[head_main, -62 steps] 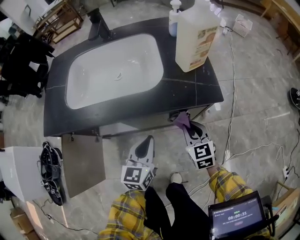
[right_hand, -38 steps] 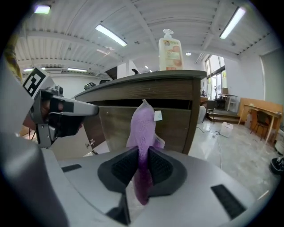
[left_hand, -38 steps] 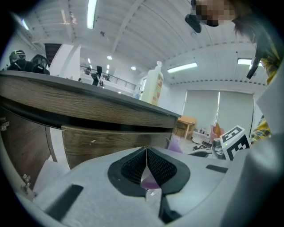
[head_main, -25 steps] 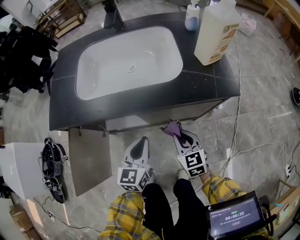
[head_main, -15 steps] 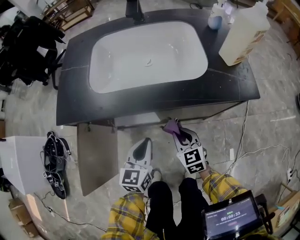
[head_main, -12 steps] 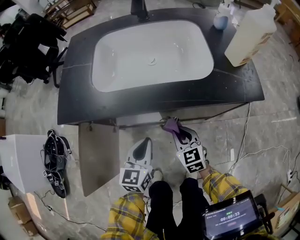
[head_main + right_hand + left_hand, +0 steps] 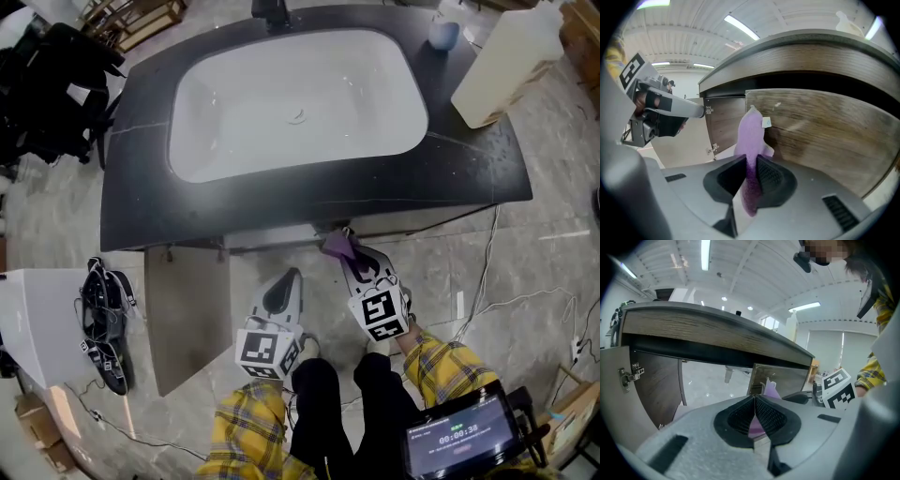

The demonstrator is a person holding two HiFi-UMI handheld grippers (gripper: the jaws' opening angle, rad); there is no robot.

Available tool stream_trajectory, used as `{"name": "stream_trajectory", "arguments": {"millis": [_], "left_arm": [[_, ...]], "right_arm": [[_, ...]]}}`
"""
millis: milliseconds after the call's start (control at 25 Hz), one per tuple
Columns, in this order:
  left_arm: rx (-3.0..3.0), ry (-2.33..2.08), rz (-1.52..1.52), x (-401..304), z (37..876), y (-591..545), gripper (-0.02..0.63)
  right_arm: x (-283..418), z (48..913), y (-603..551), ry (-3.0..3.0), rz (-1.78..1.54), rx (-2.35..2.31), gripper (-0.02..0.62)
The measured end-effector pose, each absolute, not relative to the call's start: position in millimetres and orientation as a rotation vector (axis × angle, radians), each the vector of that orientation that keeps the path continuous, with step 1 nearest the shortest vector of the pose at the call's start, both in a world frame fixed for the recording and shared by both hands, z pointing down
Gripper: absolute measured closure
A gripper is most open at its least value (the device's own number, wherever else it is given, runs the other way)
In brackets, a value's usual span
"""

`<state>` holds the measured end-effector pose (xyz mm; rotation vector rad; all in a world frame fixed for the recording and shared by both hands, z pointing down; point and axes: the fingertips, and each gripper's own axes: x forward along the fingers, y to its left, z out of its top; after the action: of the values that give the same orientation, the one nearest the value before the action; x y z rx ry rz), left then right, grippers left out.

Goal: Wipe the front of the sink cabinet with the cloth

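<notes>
Right gripper (image 7: 751,174) is clamping the cloth (image 7: 751,133), jaws squeezed onto its lower end. The cloth is a fuzzy lilac thing with a small white tag near the top. It's sticking up out of the jaws in a floppy strip, and it looks darker purple where the pads are pinching it. In the right gripper view it's sitting right up at the left edge of the wood-grain cabinet front (image 7: 825,136), just under the overhang of the dark countertop (image 7: 281,202). I honestly can't tell if it's actually touching the panel.

Left gripper (image 7: 755,401) is hanging out beside it to the left. Its jaws are pressed together with nothing in them, and it's pointing at the open part of the cabinet.

From the head view I'm looking down on the white basin (image 7: 300,94) set in that black top, with a big pale jug (image 7: 511,56) standing at the right rear corner. One cabinet door (image 7: 183,309) is swinging open on the left. The floor (image 7: 534,253) is grey marble-look tile with white cables (image 7: 487,281) trailing across it, and a white box (image 7: 28,323) is sitting off to the left.
</notes>
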<state>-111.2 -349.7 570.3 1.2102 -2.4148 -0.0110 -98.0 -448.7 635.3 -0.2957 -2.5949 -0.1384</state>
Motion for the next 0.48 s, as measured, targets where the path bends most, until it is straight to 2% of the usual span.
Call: {"name": "stream_trajectory", "arguments": {"millis": [480], "left_arm": [[1.304,-2.373,0.003,-83,576,-438,0.598]], "right_arm": [[-60,639,-542,-2.593,-0.168,-0.184,0.545]]}}
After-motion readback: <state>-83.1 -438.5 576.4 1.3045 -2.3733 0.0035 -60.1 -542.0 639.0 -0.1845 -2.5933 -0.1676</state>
